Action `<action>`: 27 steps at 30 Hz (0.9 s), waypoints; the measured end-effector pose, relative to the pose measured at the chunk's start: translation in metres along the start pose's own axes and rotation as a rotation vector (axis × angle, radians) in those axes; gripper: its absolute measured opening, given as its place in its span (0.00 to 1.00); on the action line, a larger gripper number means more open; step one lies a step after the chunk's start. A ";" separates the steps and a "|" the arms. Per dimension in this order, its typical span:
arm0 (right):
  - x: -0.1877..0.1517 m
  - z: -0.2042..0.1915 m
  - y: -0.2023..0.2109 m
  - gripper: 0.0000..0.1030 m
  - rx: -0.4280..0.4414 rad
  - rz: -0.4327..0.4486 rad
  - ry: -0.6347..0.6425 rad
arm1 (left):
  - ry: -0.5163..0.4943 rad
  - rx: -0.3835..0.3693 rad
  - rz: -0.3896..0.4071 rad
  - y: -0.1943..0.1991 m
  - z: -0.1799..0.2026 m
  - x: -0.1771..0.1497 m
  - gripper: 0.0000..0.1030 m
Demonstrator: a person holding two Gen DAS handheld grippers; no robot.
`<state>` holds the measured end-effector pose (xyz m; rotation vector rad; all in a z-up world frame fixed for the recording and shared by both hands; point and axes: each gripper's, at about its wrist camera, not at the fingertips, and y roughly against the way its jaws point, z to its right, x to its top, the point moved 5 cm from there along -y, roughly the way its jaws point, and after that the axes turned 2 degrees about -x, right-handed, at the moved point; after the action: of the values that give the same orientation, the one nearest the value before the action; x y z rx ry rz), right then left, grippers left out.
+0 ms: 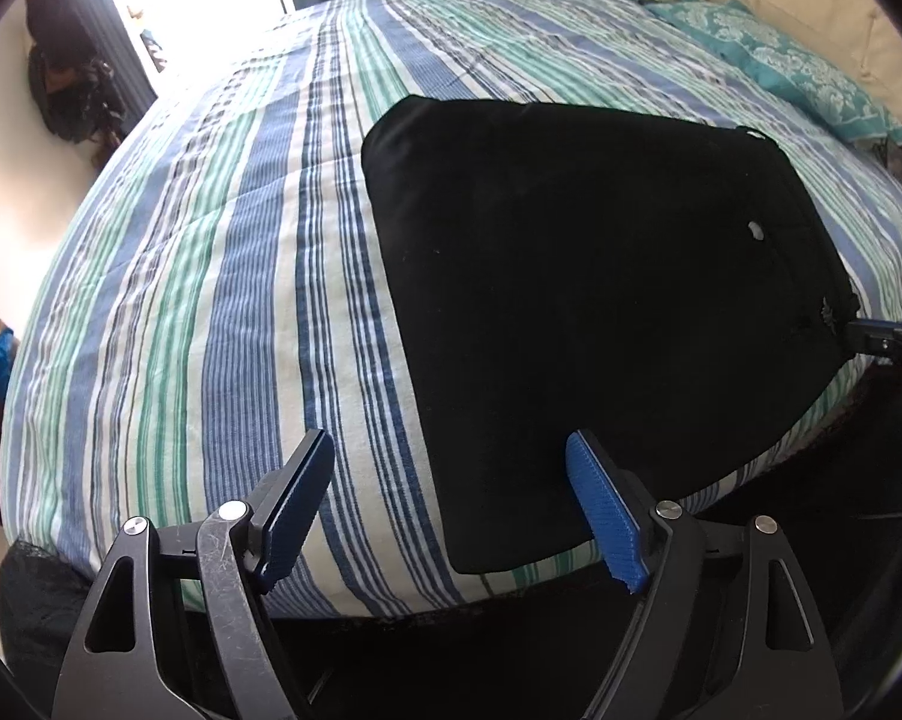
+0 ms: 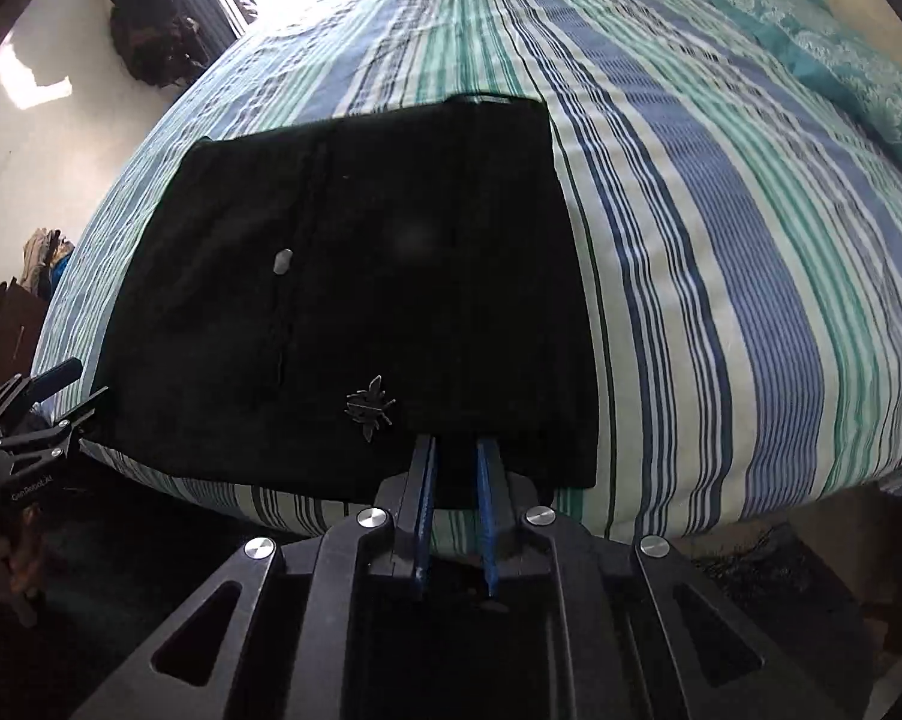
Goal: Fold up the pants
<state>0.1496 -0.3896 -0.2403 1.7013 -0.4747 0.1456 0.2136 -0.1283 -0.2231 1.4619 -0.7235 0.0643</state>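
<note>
The bed (image 2: pixel 721 240) carries the black pants (image 2: pixel 361 300) at its six-o'clock edge, already folded into a compact rectangle; perhaps one fold remains. Right claw (image 2: pixel 456 468) is clamped on the near hem; left claw (image 1: pixel 451 504) gapes apart, empty.

We see our left gripper (image 1: pixel 451 510) as a black frame with triangular cut-outs in its outer links. Round silver screws sit at the joints, and one inner link is scuffed bare grey. Its fingers (image 1: pixel 607 522) carry ribbed blue pads with a fine sawtooth edge. Our right gripper (image 2: pixel 456 480) has the same build: black links, four silver screw heads in a row, long triangular slots, thin blue pads on black fingers. From the right wrist view, the left gripper bears small pale lettering on its body, too small for us to read.
</note>
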 end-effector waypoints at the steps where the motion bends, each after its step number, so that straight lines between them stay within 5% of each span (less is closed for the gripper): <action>1: 0.000 0.002 0.005 0.12 0.002 0.008 -0.019 | 0.012 0.005 0.005 0.005 -0.004 0.000 0.83; 4: -0.004 0.000 0.023 0.17 -0.067 0.032 0.004 | 0.072 0.014 0.010 0.013 -0.020 0.001 0.88; 6: -0.008 -0.002 0.036 0.30 -0.089 0.074 0.008 | 0.102 0.017 0.001 0.014 -0.027 0.000 0.89; 8: -0.011 -0.003 0.050 0.75 -0.101 0.128 -0.026 | 0.107 0.042 -0.003 0.014 -0.031 -0.001 0.89; 9: -0.014 -0.002 0.058 0.79 -0.107 0.169 -0.050 | 0.104 0.059 -0.002 0.014 -0.032 -0.001 0.89; 16: -0.022 0.004 0.065 0.80 -0.095 0.223 -0.172 | 0.077 0.116 0.008 0.014 -0.032 -0.001 0.89; 27: -0.023 0.001 0.062 0.80 -0.104 0.224 -0.167 | 0.071 0.138 0.012 0.016 -0.032 -0.001 0.90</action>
<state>0.1046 -0.3922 -0.1917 1.5620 -0.7844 0.1388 0.2182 -0.0959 -0.2080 1.5790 -0.6811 0.1774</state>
